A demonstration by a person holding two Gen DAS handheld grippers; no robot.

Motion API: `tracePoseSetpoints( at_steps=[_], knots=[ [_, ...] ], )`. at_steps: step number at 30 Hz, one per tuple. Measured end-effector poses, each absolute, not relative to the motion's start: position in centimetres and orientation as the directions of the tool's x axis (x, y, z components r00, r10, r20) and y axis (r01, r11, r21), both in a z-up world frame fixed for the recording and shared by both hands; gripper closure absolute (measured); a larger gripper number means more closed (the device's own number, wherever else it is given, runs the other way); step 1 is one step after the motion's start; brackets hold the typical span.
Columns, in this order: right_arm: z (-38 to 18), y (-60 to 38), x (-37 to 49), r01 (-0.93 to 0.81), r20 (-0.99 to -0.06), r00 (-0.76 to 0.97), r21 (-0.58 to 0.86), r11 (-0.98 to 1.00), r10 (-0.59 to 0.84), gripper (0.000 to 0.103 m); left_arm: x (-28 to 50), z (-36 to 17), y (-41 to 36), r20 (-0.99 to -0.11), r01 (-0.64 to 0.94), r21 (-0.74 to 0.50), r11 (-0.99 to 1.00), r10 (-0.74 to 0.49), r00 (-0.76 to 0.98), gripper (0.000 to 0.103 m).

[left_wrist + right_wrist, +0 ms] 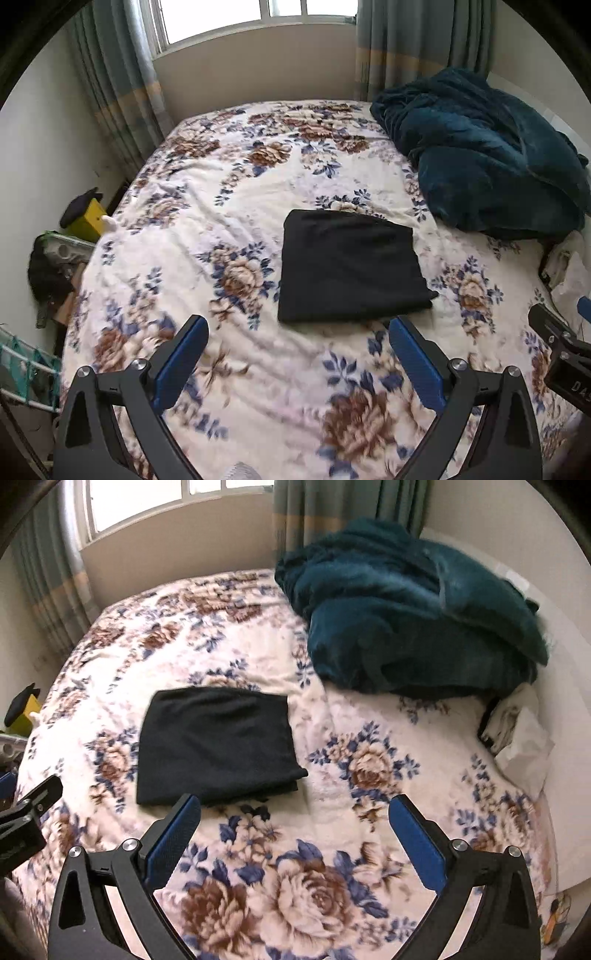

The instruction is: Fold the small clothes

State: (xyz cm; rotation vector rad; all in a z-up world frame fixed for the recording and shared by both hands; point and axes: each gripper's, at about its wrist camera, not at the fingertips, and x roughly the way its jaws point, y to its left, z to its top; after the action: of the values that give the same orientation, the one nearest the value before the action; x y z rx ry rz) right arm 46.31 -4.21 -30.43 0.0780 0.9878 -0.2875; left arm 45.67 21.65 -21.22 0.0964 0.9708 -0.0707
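A black garment (351, 266), folded into a neat rectangle, lies flat on the floral bedspread (221, 206); it also shows in the right wrist view (218, 742). My left gripper (299, 325) is open and empty, held above the bed just short of the garment's near edge. My right gripper (295, 805) is open and empty, near the garment's near right corner. The right gripper's body (561, 347) shows at the right edge of the left wrist view, and the left gripper's body (26, 819) at the left edge of the right wrist view.
A crumpled teal blanket (487, 155) (413, 609) is piled at the bed's far right. White cloth and paper (521, 738) lie by the right edge. A yellow box (90, 219) and clutter stand left of the bed. Window and curtains are behind.
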Motion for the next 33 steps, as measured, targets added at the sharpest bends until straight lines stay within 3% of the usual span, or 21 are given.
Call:
tracePoseSetpoints(
  at_steps=[8,17,26,33],
  knots=[
    [-18.6,-2.2,36.7,0.223,-0.801,0.576,-0.037,0.974,-0.163,0.000,37.2,-12.5,22.8,-0.814,0.069,0.040,0.997,-0.008,0.581,0.003],
    [-6.2,-0.9,25.9,0.189,-0.725,0.669,-0.047,0.981,-0.164,0.000,29.2,-2.6,24.1,-0.725,0.020,0.038,0.999,0.014,0.688,0.003],
    [1.2,-0.1,18.5,0.157,-0.673,0.730,-0.010,0.988,-0.123,0.000,24.2,0.9,25.0,-0.701,0.023,0.015,1.000,-0.006,0.713,0.003],
    [3.7,1.5,15.5,0.111,-0.651,0.755,0.008,0.994,-0.079,0.000,21.8,2.4,25.3,-0.674,0.010,0.006,1.000,-0.003,0.739,0.003]
  ],
)
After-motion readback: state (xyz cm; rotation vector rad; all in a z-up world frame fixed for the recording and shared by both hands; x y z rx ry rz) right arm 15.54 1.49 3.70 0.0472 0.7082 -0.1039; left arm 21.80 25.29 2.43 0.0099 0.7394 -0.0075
